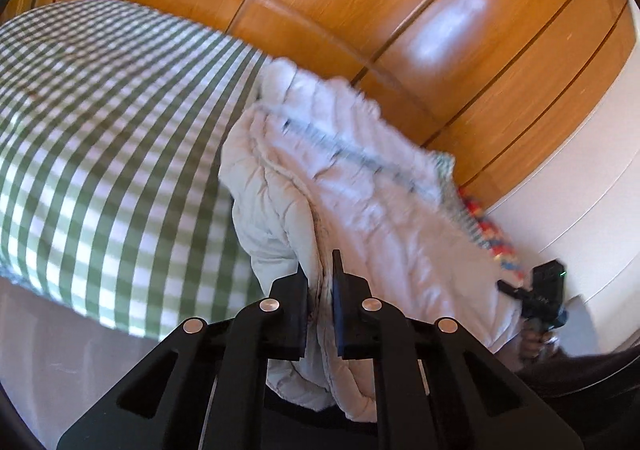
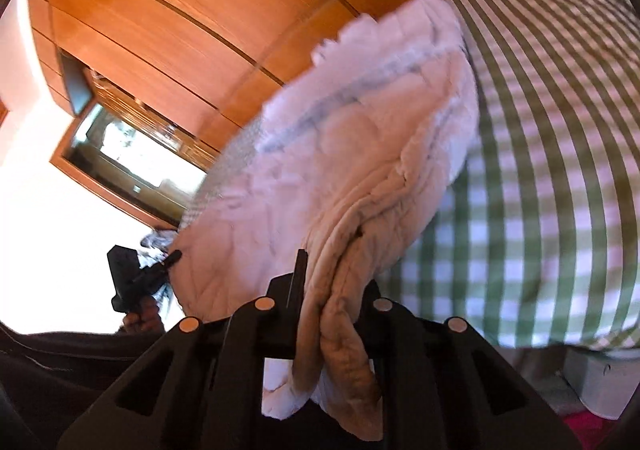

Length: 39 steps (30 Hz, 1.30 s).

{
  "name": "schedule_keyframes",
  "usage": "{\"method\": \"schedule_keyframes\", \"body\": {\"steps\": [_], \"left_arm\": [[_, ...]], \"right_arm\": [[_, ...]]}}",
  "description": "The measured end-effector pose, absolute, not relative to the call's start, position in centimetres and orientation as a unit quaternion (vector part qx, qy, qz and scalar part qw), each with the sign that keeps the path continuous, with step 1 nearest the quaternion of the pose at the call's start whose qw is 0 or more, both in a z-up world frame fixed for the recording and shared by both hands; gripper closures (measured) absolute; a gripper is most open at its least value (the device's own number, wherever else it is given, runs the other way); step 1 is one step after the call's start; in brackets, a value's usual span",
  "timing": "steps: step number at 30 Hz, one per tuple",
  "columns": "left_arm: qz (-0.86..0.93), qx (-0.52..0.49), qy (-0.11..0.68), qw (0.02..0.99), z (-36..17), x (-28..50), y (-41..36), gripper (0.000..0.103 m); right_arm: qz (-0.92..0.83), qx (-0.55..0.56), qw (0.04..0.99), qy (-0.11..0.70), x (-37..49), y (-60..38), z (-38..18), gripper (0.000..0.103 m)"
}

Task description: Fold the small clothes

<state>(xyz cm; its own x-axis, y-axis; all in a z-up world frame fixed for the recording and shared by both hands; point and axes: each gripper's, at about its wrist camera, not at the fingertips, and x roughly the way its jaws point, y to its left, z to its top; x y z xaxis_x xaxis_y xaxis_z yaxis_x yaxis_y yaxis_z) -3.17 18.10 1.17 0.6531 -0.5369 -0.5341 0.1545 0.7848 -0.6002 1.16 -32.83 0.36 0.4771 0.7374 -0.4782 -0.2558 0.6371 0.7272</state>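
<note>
Quilted white garment (image 1: 360, 185) smeared by motion blur, its lower folds hidden behind the left tongs (image 1: 320, 270), bright patterned cloth (image 1: 486, 230) behind it too blurred to identify, checked bed (image 2: 560, 169) cut off by the frame edge

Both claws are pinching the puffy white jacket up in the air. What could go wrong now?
The left claw and the right claw each pinch only a thick, bunched edge of the white jacket, so the padding might slip out. The rest hangs loose beyond the green checked bed, near the wooden wardrobe; it may sag unevenly and spoil the fold.
</note>
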Motion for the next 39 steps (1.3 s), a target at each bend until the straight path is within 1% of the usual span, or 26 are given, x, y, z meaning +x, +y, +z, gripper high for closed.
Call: {"method": "schedule_keyframes", "body": {"steps": [8,14,19,23,25,26,27,28,29,30,31,32,33,34,36,39], "left_arm": [[-0.228,-0.266,0.301,0.887,5.9,-0.2,18.3,0.095],[-0.232,-0.273,0.263,0.896,8.5,5.5,18.4,0.095],[-0.215,-0.268,0.269,0.900,9.0,12.5,18.3,0.095],[-0.193,-0.277,0.283,0.898,8.7,18.6,18.6,0.095],[-0.173,-0.291,0.303,0.891,7.9,22.3,18.6,0.095],[-0.162,-0.300,0.313,0.887,7.4,23.6,18.7,0.095],[-0.144,-0.315,0.328,0.879,6.6,25.5,18.8,0.094],[-0.132,-0.323,0.342,0.873,5.9,26.9,18.9,0.089],[-0.123,-0.327,0.350,0.869,5.4,27.7,18.8,0.086],[-0.112,-0.331,0.362,0.864,4.8,28.6,18.9,0.080],[-0.110,-0.333,0.368,0.861,4.4,29.1,19.0,0.070],[-0.113,-0.335,0.369,0.859,4.1,29.3,19.1,0.064],[-0.116,-0.337,0.365,0.860,4.1,29.4,19.4,0.050],[-0.117,-0.339,0.361,0.861,4.0,29.5,19.7,0.039],[-0.117,-0.353,0.350,0.860,4.2,29.2,20.9,0.038],[-0.104,-0.348,0.343,0.866,4.3,28.1,22.2,0.037]], "right_arm": [[0.322,0.318,0.825,0.339,4.3,-33.0,5.4,0.090],[0.302,0.335,0.837,0.310,9.6,-33.3,7.4,0.091],[0.257,0.356,0.843,0.310,16.4,-35.1,7.8,0.091],[0.219,0.370,0.842,0.325,21.9,-36.3,7.4,0.091],[0.205,0.383,0.835,0.337,24.4,-36.7,6.6,0.091],[0.201,0.390,0.830,0.344,25.7,-36.8,6.0,0.090],[0.193,0.401,0.823,0.352,26.8,-36.9,5.4,0.086],[0.182,0.415,0.814,0.363,28.1,-37.1,4.5,0.081],[0.181,0.421,0.808,0.370,29.1,-37.2,3.8,0.066],[0.181,0.427,0.802,0.377,29.8,-37.3,3.3,0.051],[0.179,0.440,0.792,0.384,30.4,-37.5,2.7,0.042],[0.182,0.454,0.782,0.385,30.8,-37.8,2.4,0.020],[0.193,0.471,0.777,0.369,30.8,-38.1,2.4,0.003],[0.198,0.476,0.780,0.355,30.8,-38.4,2.7,0.002],[0.209,0.481,0.786,0.327,30.2,-39.0,3.7,0.002],[0.211,0.470,0.799,0.309,28.6,-39.6,5.0,0.002]]}}
